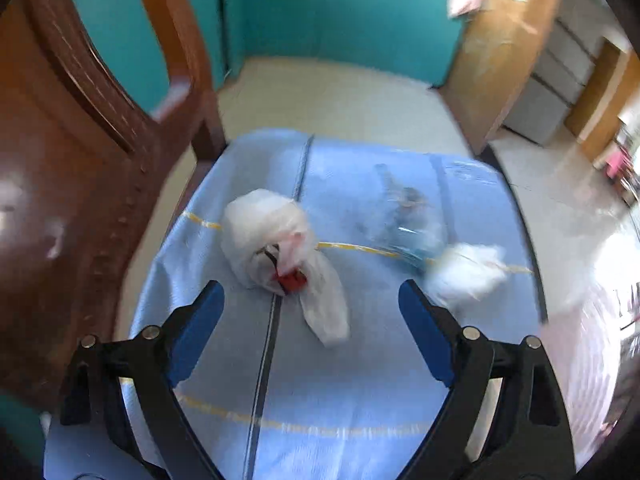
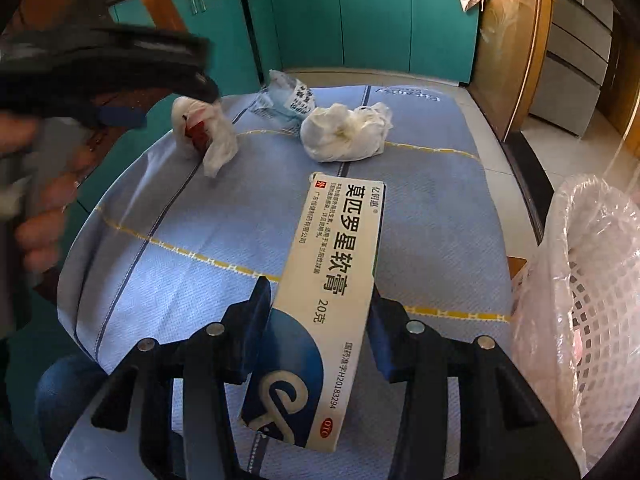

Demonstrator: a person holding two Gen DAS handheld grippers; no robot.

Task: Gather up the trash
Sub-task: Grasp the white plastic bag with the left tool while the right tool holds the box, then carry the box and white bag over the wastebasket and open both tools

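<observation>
My left gripper [image 1: 311,300] is open above the blue cloth [image 1: 360,360], just short of a white plastic wrapper with a red bit inside [image 1: 276,248]. A clear crumpled packet [image 1: 404,216] and a white tissue wad [image 1: 468,272] lie to its right. My right gripper [image 2: 318,304] is shut on a white and blue ointment box [image 2: 324,300], held above the cloth [image 2: 432,220]. In the right wrist view the wrapper [image 2: 208,132], the packet [image 2: 290,98] and the tissue wad [image 2: 344,132] lie at the far side, and the left gripper [image 2: 120,116] hovers by the wrapper.
A white mesh basket lined with a pink bag [image 2: 592,300] stands at the right edge. A brown wooden chair [image 1: 80,140] stands on the left. Teal cabinets [image 2: 360,20] run along the back. A hand [image 2: 40,208] holds the left gripper.
</observation>
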